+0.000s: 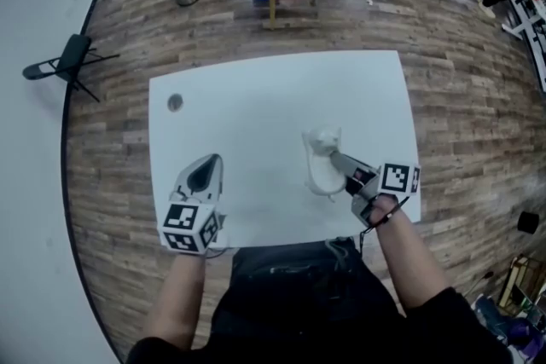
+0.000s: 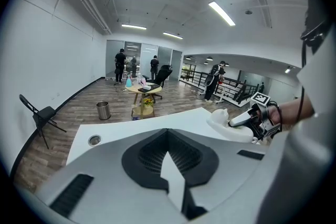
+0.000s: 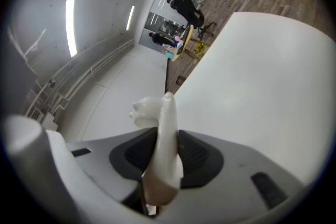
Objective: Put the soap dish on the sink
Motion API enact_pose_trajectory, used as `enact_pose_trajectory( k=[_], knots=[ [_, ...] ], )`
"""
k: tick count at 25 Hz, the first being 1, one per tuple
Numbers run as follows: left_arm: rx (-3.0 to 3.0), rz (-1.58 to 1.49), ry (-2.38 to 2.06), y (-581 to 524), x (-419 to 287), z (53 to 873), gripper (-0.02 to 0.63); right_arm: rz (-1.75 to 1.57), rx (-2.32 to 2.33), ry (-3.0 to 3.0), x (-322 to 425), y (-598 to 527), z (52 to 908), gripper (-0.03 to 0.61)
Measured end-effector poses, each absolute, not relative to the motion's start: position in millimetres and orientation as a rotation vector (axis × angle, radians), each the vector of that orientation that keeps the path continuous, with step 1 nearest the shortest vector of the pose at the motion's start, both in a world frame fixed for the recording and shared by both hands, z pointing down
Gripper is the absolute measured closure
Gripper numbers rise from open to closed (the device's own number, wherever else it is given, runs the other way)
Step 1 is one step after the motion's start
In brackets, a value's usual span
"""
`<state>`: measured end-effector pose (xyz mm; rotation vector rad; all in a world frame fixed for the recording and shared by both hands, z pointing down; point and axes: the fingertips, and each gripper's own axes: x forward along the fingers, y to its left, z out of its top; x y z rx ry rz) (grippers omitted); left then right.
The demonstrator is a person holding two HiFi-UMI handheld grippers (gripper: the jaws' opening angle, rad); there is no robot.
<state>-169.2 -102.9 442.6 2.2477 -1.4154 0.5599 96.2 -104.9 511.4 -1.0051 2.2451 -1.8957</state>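
Two grippers are hovering over the white tabletop; the right gripper is clamping its jaws on the rim of the white soap dish, right of centre, toward the front edge; the dish's small figure end is pointing away from the person; can't tell whether it's touching the tabletop; the left gripper is waiting at front left, well apart from the dish, jaws clenched together, empty.
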Motion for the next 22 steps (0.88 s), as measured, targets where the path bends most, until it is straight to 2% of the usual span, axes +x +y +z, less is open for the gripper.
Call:
enact_pose_trajectory(
  k=[22],
  knots=[
    [2.198, 0.616, -1.36, -89, -153, 470, 0.624, -2.028, -1.058, 2.14, 103, -96, 554, 0.449]
  ],
)
